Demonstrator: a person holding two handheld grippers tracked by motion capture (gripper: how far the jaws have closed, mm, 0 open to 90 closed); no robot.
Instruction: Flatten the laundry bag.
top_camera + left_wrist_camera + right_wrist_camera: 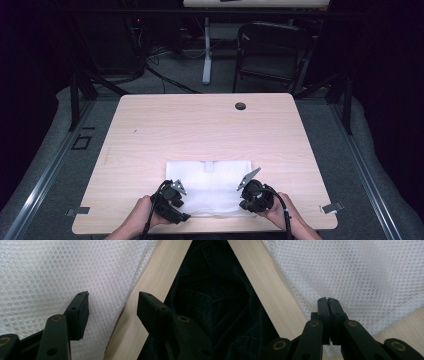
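High view: the wooden table [200,125] bears a white mesh cloth [212,187] lying flat toward six o'clock, near the person's edge (a small tab shows at its twelve o'clock edge). The left gripper [176,189] sits at the cloth's seven o'clock corner; in the left gripper view its jaws stand spread, one over the mesh, one over bare wood. The right gripper [248,181] sits at five o'clock, jaws pressed together, pinching the cloth's edge [362,277].
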